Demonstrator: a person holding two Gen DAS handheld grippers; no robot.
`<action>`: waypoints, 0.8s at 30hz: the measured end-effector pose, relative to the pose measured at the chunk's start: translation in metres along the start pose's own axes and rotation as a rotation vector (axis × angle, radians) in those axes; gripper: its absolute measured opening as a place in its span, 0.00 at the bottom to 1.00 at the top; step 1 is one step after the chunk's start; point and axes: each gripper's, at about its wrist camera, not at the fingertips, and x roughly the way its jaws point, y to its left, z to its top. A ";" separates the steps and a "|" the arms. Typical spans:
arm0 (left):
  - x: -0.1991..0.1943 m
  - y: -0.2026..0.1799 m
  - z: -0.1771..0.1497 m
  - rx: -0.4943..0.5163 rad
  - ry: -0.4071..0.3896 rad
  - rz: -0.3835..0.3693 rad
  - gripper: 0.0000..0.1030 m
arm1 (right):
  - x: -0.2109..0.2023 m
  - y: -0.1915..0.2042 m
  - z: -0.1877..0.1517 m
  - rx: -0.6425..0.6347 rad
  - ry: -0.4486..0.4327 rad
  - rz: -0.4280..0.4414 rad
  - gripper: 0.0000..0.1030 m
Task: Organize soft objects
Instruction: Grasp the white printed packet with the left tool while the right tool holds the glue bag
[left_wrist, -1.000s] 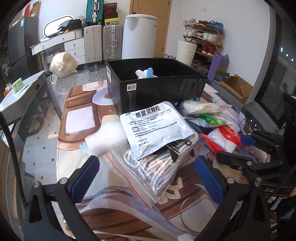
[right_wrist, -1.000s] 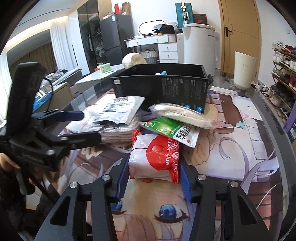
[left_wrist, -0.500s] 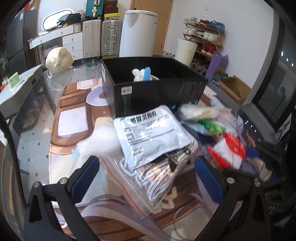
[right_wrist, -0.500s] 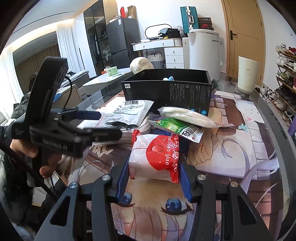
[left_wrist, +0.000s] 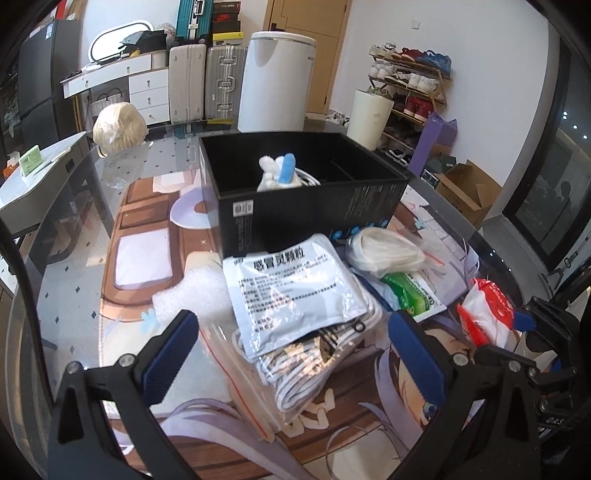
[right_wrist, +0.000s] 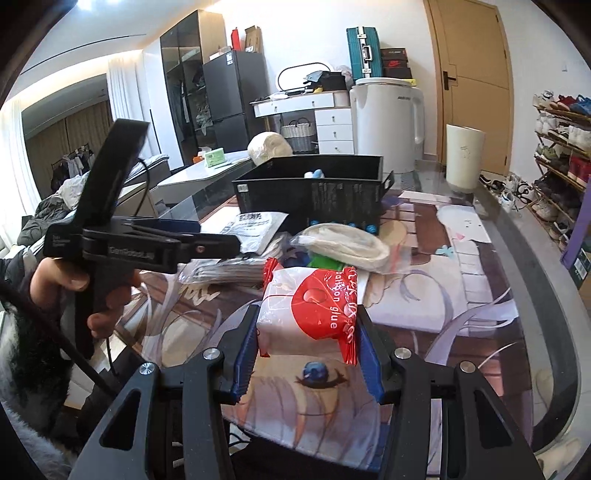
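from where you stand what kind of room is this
Most likely a lived-in home, a living or entry area: a shoe rack along the wall, suitcases by a white dresser, and a fridge further back.

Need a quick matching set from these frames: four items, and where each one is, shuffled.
Items:
1. red-and-white packet
2. plush toy
3. silver medicine sachet
4. green packet

Places:
A. on top of the bagged cable
B. inside the black box
C. between the right hand-held gripper fingers
D. under the bag of white cord

Pairs: 1-C, 2-B, 3-A, 4-D
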 end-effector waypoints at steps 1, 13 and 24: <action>0.000 0.001 0.002 -0.006 -0.004 0.005 1.00 | 0.001 -0.002 0.001 0.004 -0.003 -0.005 0.47; 0.032 0.000 0.023 -0.050 0.038 0.036 1.00 | 0.020 -0.011 0.026 0.020 -0.021 -0.044 0.47; 0.037 -0.018 0.018 0.089 0.016 0.080 0.81 | 0.024 -0.015 0.025 0.027 0.000 -0.061 0.48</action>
